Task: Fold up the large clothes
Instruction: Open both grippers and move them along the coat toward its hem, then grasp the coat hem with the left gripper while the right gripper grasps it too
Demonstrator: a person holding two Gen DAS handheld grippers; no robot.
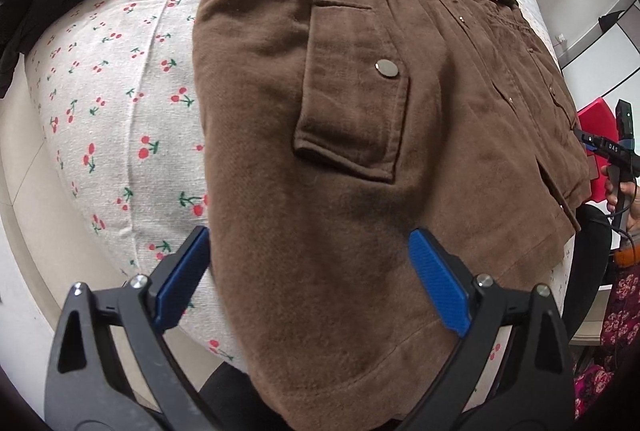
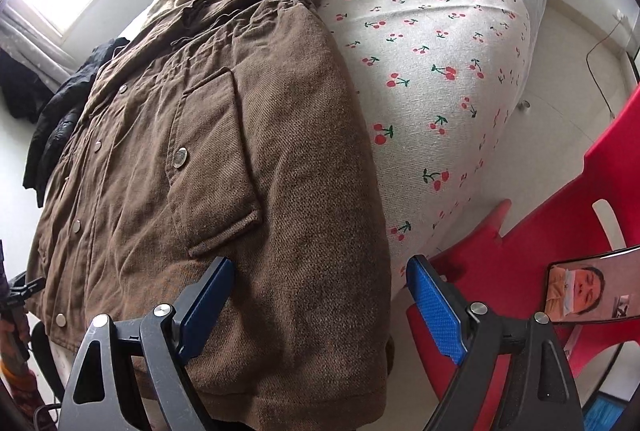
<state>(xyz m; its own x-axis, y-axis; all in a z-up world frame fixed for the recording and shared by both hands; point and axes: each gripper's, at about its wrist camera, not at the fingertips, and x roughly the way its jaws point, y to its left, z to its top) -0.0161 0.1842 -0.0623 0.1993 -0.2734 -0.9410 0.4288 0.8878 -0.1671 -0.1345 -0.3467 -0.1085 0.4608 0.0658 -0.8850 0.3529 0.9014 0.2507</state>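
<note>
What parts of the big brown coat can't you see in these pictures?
- Left wrist view: the brown coat has its bottom hem cut off by the picture edge and hidden behind the left gripper.
- Right wrist view: the coat's collar end is small and crumpled; the right gripper hides the near hem.
- The sleeves cannot be made out in either view.

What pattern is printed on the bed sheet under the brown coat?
Small red cherries with green stems on a pale sheet, clearest in the right wrist view.

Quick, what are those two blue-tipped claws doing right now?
Left gripper: open, holding nothing, over the brown coat.
Right gripper: open, holding nothing, over the coat's hem.
</note>
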